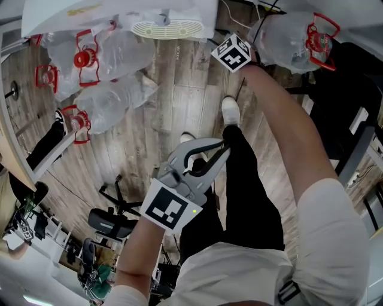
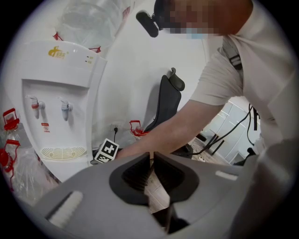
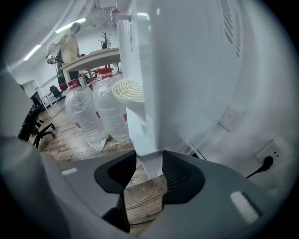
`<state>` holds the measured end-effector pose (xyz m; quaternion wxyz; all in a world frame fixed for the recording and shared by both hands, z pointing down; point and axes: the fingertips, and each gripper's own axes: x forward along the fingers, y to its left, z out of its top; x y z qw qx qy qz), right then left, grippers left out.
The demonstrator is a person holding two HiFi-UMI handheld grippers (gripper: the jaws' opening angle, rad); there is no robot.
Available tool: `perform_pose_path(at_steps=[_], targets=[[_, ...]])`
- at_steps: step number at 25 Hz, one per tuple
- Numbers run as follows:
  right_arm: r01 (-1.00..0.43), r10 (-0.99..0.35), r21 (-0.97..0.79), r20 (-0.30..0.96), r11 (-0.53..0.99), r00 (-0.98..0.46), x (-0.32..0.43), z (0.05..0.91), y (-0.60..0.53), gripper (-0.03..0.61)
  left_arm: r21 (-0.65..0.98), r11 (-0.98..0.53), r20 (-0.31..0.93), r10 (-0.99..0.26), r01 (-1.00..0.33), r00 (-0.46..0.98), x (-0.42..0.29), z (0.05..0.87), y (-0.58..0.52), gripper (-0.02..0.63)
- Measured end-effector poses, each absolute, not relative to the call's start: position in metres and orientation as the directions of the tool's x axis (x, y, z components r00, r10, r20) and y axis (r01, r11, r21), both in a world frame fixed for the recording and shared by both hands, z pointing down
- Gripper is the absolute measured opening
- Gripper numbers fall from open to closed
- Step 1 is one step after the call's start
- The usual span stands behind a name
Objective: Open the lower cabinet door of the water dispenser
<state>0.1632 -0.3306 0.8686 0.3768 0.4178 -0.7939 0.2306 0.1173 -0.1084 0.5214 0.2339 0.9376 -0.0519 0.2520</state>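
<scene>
The white water dispenser (image 2: 60,102) stands against the wall, with two taps and a drip tray (image 2: 63,152). Its lower cabinet door (image 3: 149,161) shows as a white panel edge below the tray (image 3: 130,88). My right gripper (image 3: 149,172) is shut on that door's lower edge, which sits between both pads. In the head view only its marker cube (image 1: 232,52) shows beside the dispenser (image 1: 119,12); the jaws are hidden. My left gripper (image 1: 209,156) hangs near my legs, away from the dispenser, its jaws (image 2: 152,161) shut with nothing between them.
Several big clear water bottles (image 1: 114,101) with red caps lie on the wooden floor left of the dispenser, and another bottle (image 1: 287,36) lies to its right. A black office chair (image 1: 114,221) is behind me. A wall socket (image 3: 268,156) with a plug is near the dispenser.
</scene>
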Motion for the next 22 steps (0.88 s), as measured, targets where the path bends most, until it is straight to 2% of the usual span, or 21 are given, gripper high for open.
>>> perform_pose_path(at_steps=[22], targets=[[-0.883, -0.457, -0.026, 0.848, 0.469, -0.268, 0.102, 0.869, -0.265, 0.163, 0.392, -0.874, 0.456, -0.085, -0.286, 0.886, 0.025, 0.495, -0.084, 0.061]])
